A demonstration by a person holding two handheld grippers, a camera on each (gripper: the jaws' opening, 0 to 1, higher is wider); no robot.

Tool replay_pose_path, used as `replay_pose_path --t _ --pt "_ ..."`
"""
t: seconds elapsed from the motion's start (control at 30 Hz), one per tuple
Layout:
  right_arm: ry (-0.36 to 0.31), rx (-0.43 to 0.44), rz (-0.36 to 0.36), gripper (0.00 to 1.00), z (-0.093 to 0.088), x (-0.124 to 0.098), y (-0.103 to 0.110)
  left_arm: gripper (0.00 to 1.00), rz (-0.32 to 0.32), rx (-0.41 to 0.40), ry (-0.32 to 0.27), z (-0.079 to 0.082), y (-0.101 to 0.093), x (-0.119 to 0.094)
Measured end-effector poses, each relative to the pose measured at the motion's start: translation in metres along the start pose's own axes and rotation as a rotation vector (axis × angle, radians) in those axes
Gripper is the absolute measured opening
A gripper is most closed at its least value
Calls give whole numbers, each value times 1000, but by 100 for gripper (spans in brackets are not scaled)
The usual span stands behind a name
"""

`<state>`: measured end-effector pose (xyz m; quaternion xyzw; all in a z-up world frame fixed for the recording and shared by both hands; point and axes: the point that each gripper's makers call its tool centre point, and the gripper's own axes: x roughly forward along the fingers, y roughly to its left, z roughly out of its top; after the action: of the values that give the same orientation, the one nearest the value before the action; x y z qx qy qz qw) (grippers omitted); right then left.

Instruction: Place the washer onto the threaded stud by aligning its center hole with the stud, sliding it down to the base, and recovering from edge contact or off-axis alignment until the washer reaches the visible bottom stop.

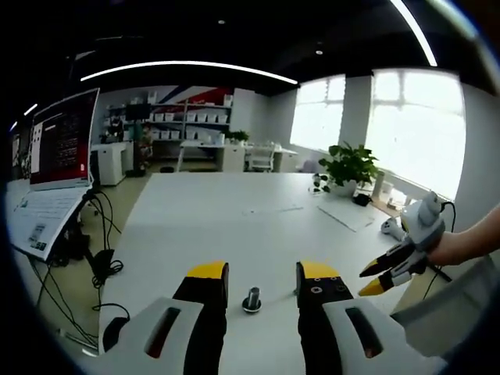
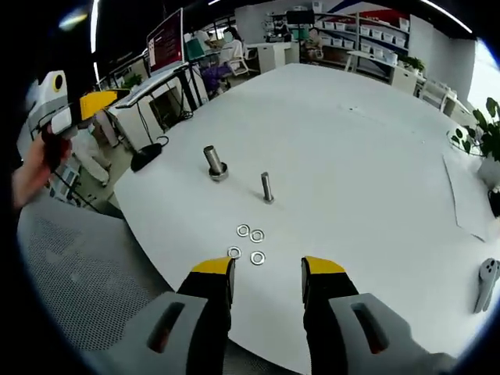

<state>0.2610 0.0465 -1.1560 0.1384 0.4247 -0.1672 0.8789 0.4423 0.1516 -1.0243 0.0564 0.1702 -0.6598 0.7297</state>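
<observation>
Fingers point(image 2: 209, 275) apart, four washers point(image 2: 247, 243), two studs point(image 2: 267, 187)

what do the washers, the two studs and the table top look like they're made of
Washers: likely steel, shiny silver rings with glints. Slim stud and thicker stud: grey metal, duller sheen; threads too small to make out. Table: smooth matte white, probably laminate, with no grain visible.
</observation>
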Motion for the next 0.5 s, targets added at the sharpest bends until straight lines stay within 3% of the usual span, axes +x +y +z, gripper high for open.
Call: replay_pose_path --t 0.4,0.5 --pt "43 -26 -1 37 -5 20 -4 33 -7 20 11 2 -7 -10" --pt "52 -32 1 37 -4 25 -5 32 -8 14 27 -5 -4 -8"
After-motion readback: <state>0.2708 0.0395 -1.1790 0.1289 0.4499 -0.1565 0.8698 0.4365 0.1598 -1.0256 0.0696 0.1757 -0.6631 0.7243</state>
